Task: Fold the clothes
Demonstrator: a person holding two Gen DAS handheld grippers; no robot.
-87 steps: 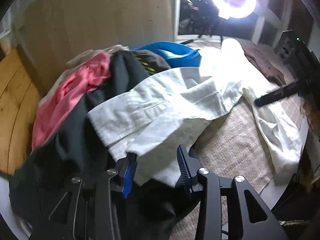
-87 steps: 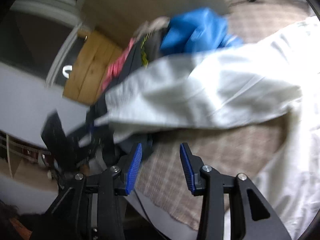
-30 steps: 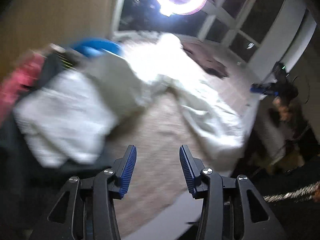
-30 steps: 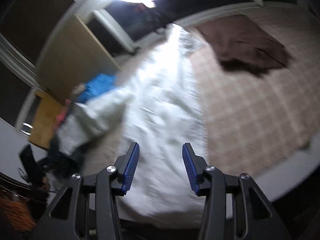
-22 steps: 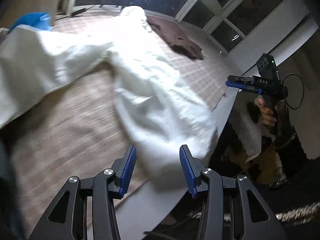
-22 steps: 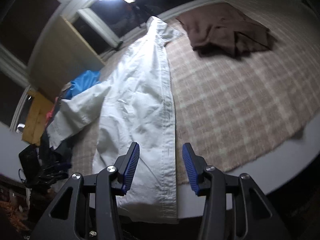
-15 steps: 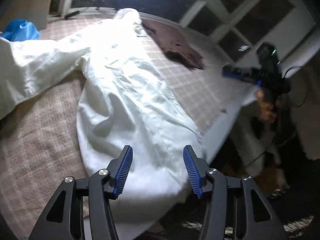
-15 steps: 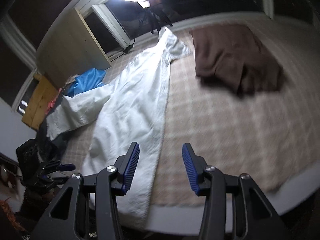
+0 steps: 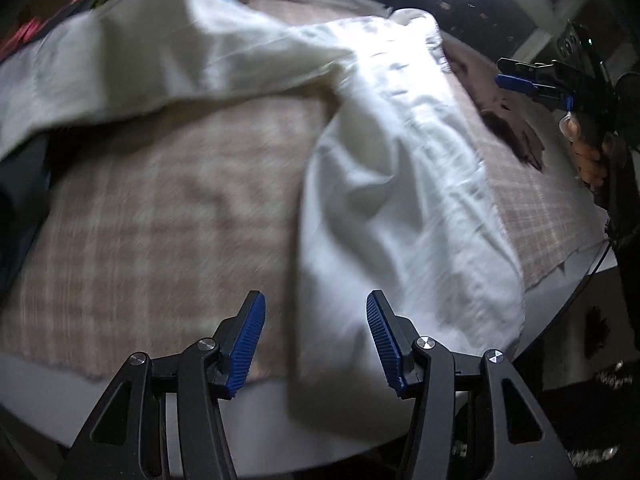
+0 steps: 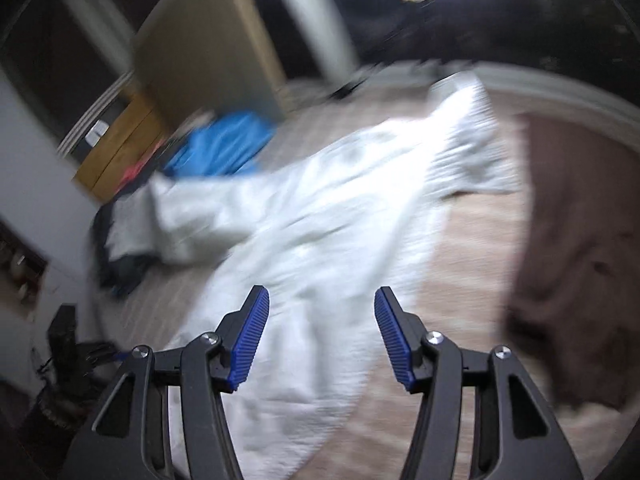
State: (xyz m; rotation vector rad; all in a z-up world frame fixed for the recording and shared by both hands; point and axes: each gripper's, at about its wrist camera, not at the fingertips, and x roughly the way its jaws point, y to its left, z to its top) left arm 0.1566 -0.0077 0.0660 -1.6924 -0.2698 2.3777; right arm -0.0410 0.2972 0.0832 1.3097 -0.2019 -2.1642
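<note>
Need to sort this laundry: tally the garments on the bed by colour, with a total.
White: 1, the white shirt spread down the middle
Brown: 1, the brown garment lying beside it
Blue: 1, the blue garment in the pile
Pink: 1, the pink garment, barely showing
Dark: 1, the dark garment under the sleeve
Total: 5 that show; blur may hide more.

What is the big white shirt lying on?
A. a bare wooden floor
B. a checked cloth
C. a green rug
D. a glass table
B: in both views the white shirt is spread out over a pinkish checked cloth, with both grippers open and empty above it.
</note>
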